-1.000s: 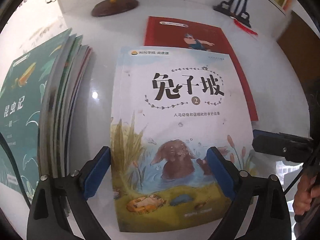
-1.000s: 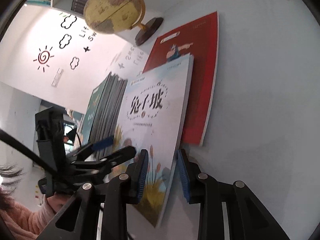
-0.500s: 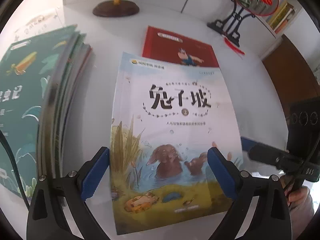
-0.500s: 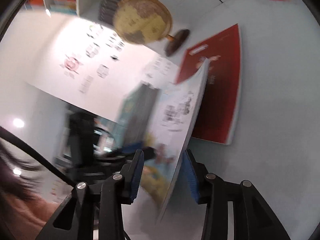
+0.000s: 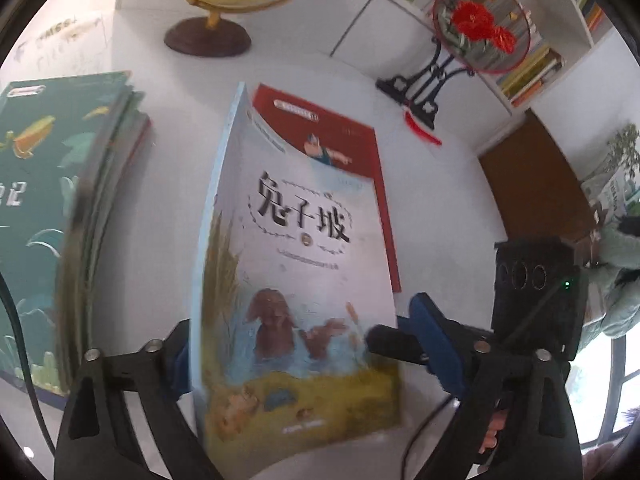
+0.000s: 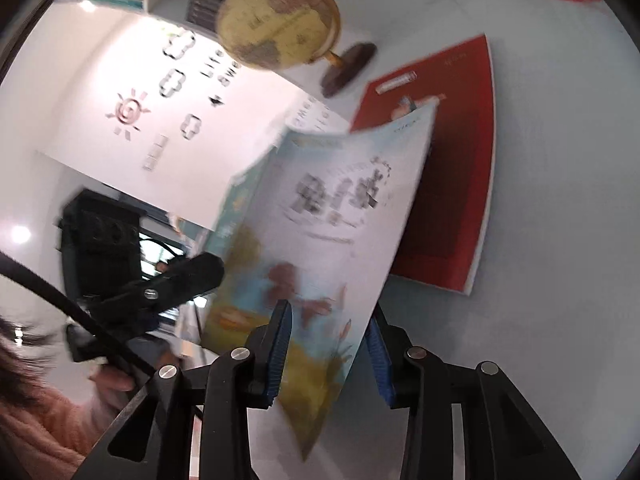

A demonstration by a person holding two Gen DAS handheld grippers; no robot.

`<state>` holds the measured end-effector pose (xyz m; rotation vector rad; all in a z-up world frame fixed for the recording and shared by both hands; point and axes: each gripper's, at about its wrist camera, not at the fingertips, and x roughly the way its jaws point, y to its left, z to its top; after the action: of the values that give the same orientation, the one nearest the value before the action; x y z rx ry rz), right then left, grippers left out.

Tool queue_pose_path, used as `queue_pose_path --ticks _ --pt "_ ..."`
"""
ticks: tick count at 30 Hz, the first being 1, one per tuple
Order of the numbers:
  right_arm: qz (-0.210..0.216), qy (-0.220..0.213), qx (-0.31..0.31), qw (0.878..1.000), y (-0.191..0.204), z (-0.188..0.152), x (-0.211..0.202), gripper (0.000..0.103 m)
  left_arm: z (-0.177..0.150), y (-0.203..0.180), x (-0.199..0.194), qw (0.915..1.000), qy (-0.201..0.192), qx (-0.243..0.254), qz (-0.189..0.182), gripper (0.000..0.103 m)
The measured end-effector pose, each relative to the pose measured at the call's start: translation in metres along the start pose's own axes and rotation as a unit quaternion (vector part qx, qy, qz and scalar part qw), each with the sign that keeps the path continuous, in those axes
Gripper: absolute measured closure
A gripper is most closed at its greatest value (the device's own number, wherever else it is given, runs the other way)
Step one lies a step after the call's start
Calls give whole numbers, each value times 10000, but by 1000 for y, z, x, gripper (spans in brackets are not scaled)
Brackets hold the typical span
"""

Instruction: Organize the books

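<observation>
Above a red book, pale rabbit-cover book tilted, slightly bowed, blurred

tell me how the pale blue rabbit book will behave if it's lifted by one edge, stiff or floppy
Probably floppy: the pale blue rabbit book is a thin paperback, and its cover already curves as it tilts up. It likely weighs little, so the right gripper at its edge may manage it. The glossy cover might slip.

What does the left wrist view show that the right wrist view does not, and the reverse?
Left wrist only: the fan ornament on its black stand and the green book stack's full cover.
Right wrist only: the wall's sun and cloud decals and a pink sleeve.
Both: the pale rabbit book tilted up off the white table, the red book and the globe.
</observation>
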<state>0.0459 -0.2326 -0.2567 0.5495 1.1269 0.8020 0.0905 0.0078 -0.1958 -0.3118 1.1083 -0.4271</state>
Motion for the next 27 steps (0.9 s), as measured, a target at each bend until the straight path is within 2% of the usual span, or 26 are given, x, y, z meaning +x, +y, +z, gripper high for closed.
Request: queue_pose_path --ticks 1,2,3,4,6,8,13,18,21,27 --pt "-171 27 -93 9998 2 -1 3 66 -1 -1 0 9999 -8 70 88 27" --pt "-292 -10 -178 9994 5 -2 4 70 -1 -2 1 9996 -6 141 226 33" --pt "-328 -68 -209 9992 5 -1 3 77 -2 -2 1 9986 24 199 489 46" --pt "-310 -159 -176 9992 5 0 0 80 -2 0 0 9979 51 206 619 53" --pt "-113 -396 -89 9991 1 4 -10 93 -1 7 -1 9969 127 153 757 62" --pt "-27 -588 -179 9981 4 9 -20 94 1 10 -5 9974 202 79 683 65" --pt "2 -670 -545 9963 27 22 -26 94 8 -6 -19 9942 61 416 986 65" --pt "55 -813 -656 9945 43 32 -33 94 21 -9 -35 9958 -10 309 864 65" --pt "30 -851 -746 9936 52 37 -39 94 29 -13 -47 9952 21 307 934 65" --pt "229 -1156 -920 9888 88 46 -48 94 43 -7 -86 9930 -322 439 1051 65"
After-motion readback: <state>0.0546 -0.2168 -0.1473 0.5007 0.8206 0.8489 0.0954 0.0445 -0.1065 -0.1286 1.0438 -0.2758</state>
